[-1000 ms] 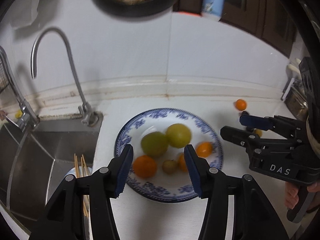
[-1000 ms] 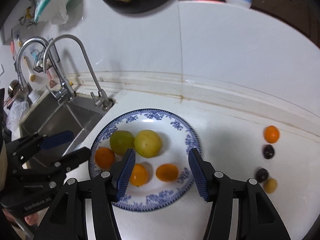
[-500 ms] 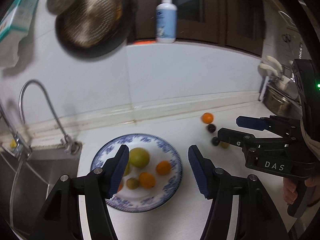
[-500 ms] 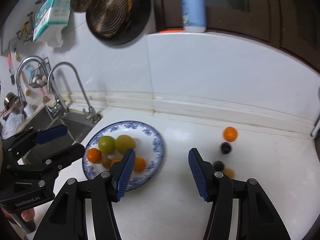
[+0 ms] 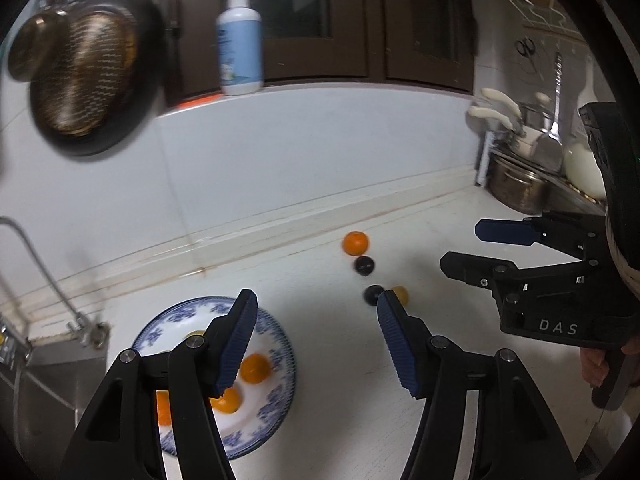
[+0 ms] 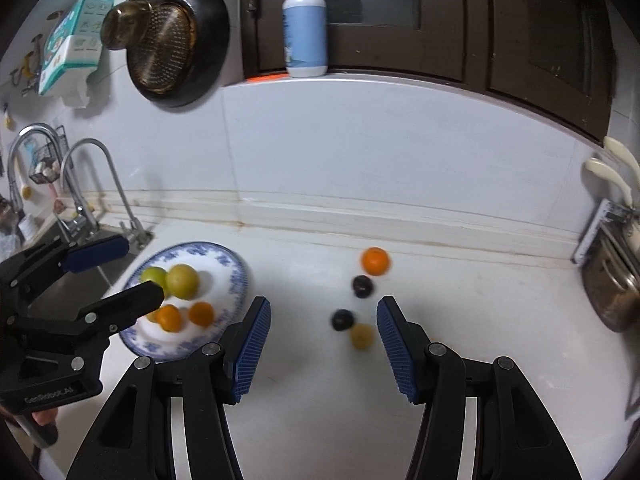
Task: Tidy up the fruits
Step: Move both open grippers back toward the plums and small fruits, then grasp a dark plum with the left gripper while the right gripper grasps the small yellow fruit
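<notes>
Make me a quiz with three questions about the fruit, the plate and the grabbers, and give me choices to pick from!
1. Where does the blue-patterned plate sit?
A. beside the sink
B. on the window ledge
C. inside the steel pot

2. How many fruits lie loose on the counter, off the plate?
A. one
B. four
C. seven

3. What is between the fingers of the right gripper?
A. an orange
B. the bottle
C. nothing, they are open

Answers:
1 A, the plate rests on the counter next to the sink.
2 B, an orange fruit, two dark fruits and a small yellow fruit.
3 C, only bare counter shows between the fingers.
</notes>
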### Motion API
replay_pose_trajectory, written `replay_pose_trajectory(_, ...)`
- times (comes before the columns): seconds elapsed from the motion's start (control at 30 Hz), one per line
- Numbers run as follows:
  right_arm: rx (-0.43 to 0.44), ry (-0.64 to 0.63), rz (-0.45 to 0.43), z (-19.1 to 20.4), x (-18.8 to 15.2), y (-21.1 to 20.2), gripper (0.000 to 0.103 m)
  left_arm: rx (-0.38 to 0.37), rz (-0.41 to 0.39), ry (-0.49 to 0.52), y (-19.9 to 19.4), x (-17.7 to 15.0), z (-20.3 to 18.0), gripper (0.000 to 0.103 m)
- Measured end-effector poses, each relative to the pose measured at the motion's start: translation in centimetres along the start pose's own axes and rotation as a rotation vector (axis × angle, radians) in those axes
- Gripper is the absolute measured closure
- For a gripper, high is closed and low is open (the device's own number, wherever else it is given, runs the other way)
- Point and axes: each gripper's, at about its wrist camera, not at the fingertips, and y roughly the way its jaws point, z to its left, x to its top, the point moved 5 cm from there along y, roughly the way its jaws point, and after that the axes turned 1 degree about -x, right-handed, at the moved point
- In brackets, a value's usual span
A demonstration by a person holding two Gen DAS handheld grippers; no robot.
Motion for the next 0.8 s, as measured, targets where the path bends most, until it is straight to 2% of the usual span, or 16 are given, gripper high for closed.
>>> replay_pose_trajectory(0.33,-0.038,-0.124,0.115,-2.1,-2.1,2.7,0.047,-0.095,0.084,0.159,5.1,0.5,-2.3,0.042)
replay_pose_trajectory(0.6,0.016,-0.183,0.250,-3.3,-3.7,6.8,0.047,-0.175,0.190,0.277,9.8,0.2,-3.8,0.042)
replay_pose_trajectory(0.8,0.058,-0.189,0.295,-3.5,-4.4,8.9,0.047,-0.230,0.259,0.351,12.7,-0.5,-4.5,0.044)
